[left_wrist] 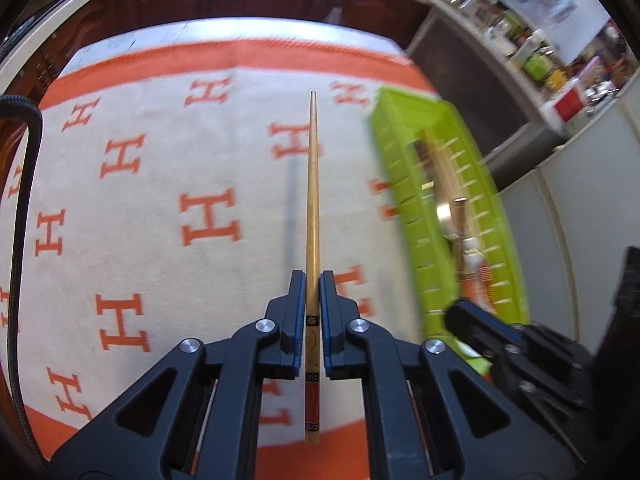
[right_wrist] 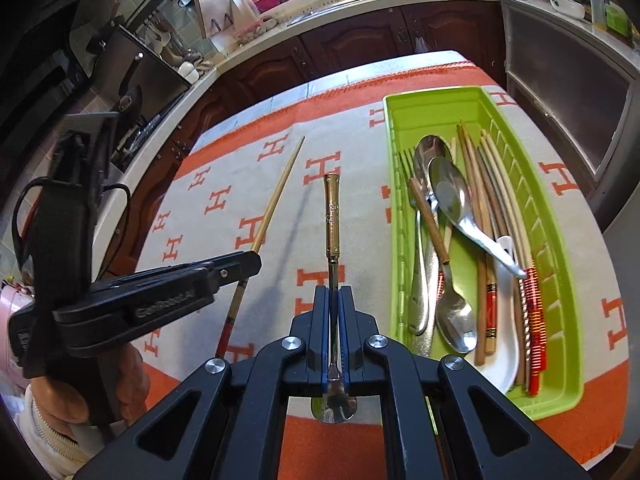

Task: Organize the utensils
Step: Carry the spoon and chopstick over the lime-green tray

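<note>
The left hand-held gripper pinches one chopstick near its painted end and holds it above the surface, tip pointing away. To its right, the right hand-held gripper is pressed together on the thin stem of a spoon with a gold handle, also off the cloth. Farthest right, the green tray already holds spoons, a fork and many chopsticks. I judge the task nearly done: these two pieces are left to put in.

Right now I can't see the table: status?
Left gripper shut on wooden chopstick. Right gripper shut on brass-handled spoon. Green plastic tray unobstructed.
</note>
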A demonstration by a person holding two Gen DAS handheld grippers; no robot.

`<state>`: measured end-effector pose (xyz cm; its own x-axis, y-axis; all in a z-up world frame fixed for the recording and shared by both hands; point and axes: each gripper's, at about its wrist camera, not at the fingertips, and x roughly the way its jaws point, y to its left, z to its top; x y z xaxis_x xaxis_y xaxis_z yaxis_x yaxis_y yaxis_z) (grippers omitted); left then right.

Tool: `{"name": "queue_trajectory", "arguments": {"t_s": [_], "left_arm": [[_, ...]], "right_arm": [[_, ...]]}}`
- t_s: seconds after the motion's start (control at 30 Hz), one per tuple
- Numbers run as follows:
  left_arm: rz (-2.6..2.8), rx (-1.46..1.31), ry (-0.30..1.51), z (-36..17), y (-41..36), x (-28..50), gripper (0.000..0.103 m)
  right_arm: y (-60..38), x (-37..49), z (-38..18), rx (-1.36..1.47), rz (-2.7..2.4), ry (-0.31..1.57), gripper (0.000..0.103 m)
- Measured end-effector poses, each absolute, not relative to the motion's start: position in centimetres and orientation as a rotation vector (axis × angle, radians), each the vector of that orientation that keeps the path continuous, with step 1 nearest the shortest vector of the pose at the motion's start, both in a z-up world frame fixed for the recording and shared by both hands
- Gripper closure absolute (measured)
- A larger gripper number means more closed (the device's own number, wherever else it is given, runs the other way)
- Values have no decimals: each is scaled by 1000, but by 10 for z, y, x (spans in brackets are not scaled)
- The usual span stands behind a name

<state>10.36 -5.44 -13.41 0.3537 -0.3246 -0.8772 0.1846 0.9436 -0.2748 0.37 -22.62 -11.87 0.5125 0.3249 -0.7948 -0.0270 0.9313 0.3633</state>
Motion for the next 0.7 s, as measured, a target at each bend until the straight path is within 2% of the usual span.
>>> {"name": "queue_trajectory", "arguments": {"t_s": [0.17,0.33,0.7], "left_arm": [[-432,-159,1138,-98,-85,104,98],[-492,-176,1149,-85,-122,115,98],[-514,-137,1238,-124,-173,124,98]], "right_arm": [[-255,1,-99,375,201,975,99],[-293,10,-83,384,136,934,99],[-337,55,-101,345,68,998,99]]}}
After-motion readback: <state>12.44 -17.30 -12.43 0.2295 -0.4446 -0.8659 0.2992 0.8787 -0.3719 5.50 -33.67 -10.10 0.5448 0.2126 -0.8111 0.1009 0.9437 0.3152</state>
